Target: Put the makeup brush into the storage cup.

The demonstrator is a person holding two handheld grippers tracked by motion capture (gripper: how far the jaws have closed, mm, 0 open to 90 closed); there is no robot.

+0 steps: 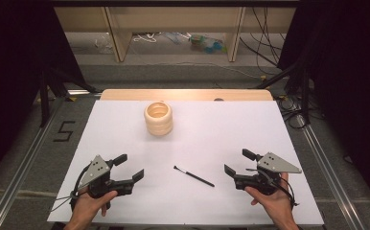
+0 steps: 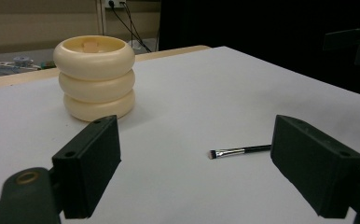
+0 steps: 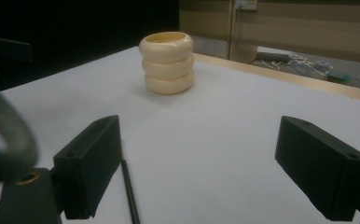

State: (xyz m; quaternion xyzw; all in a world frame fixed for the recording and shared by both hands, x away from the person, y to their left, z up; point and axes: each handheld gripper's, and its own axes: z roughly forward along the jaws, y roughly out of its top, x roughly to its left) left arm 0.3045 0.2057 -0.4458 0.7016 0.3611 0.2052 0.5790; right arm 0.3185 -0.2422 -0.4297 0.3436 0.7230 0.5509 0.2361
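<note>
A cream ribbed holder (image 1: 158, 118) made of three stacked rings stands upright on the white table sheet (image 1: 221, 129), towards the back. A thin black makeup brush (image 1: 193, 176) lies flat between the two grippers. My left gripper (image 1: 128, 167) rests at the near left, open and with nothing between its jaws; its own view shows the holder (image 2: 94, 77) ahead and the brush (image 2: 238, 151) beside the right-hand jaw. My right gripper (image 1: 237, 162) sits at the near right, also open and holding nothing. The brush handle (image 3: 129, 193) runs past its left-hand jaw, with the holder (image 3: 167, 62) farther off.
The sheet lies on a wooden tabletop (image 1: 185, 94) whose far edge shows behind the holder. Beyond it are wooden frame legs (image 1: 116, 33), cables and clutter on the floor. Metal rails (image 1: 20, 165) run along both sides of the table.
</note>
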